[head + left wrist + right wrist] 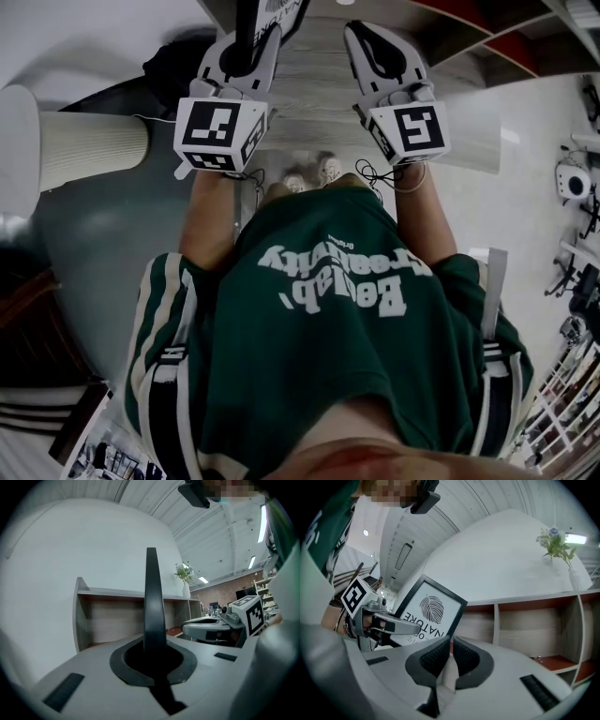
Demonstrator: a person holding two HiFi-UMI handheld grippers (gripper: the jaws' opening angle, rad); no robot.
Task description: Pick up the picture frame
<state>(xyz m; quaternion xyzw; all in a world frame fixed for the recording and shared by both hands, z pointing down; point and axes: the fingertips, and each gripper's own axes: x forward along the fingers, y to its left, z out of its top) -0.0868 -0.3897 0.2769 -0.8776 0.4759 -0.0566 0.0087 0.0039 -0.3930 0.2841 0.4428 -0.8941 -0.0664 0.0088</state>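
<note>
The picture frame (429, 609) is black-edged, with a white print of a leaf and the word NATURE; it hangs tilted in the air in front of the white wall. My left gripper (408, 626) is shut on its lower edge. In the left gripper view the frame (151, 597) shows edge-on as a thin black bar rising from between the closed jaws of that gripper (151, 641). The head view shows the frame (248, 23) sticking up past the left gripper (246, 52). My right gripper (451, 641) is shut on nothing and sits level beside the left one (370, 47).
A low shelf unit (525, 625) with open compartments stands against the wall ahead, with a slim vase of flowers (574, 576) on its top. A white pleated cylinder (89, 145) lies to my left. My green shirt (328, 347) fills the lower head view.
</note>
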